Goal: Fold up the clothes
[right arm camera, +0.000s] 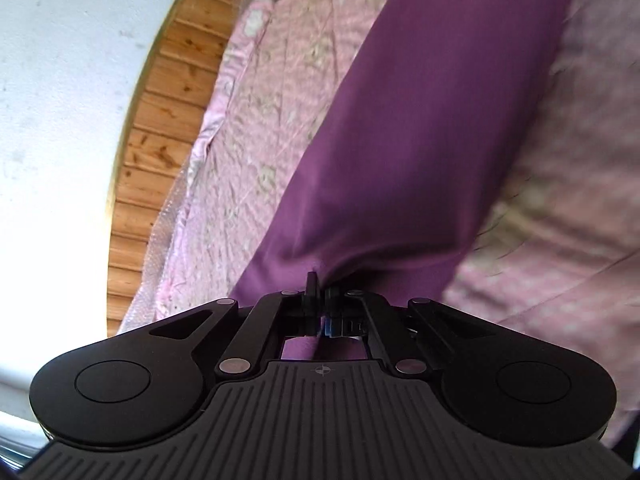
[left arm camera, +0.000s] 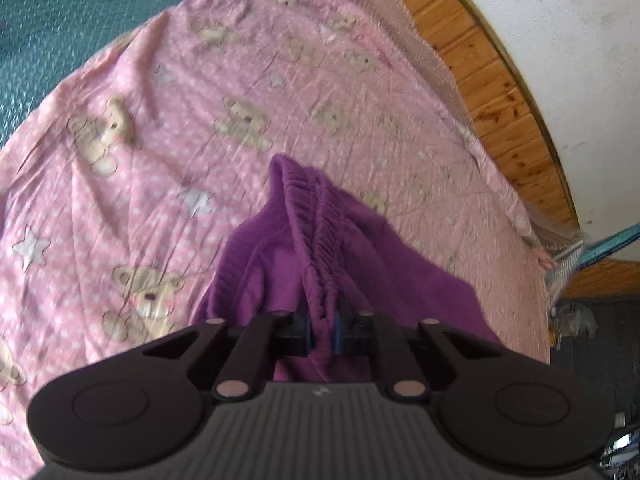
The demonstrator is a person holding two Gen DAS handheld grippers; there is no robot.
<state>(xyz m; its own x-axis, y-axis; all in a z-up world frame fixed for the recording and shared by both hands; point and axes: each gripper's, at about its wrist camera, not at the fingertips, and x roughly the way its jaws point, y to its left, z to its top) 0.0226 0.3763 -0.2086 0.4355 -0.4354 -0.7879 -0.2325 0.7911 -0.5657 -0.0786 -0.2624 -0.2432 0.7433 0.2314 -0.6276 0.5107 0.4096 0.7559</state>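
Observation:
A purple garment (left arm camera: 276, 256) with a gathered elastic waistband (left arm camera: 316, 224) hangs over the pink bed sheet (left arm camera: 200, 100). My left gripper (left arm camera: 325, 332) is shut on the waistband, with cloth bunched between its fingers and draping away below. In the right wrist view the same purple garment (right arm camera: 420, 132) stretches away as a long smooth panel. My right gripper (right arm camera: 322, 300) is shut on its near edge, where the fabric puckers into the pads.
The pink sheet with teddy bears and stars covers the bed. A teal blanket (left arm camera: 60, 40) lies at the far left. A wooden headboard (left arm camera: 492, 84) and white wall (left arm camera: 580, 60) border the bed. A wire rack and dark clutter (left arm camera: 572, 300) stand past the bed corner.

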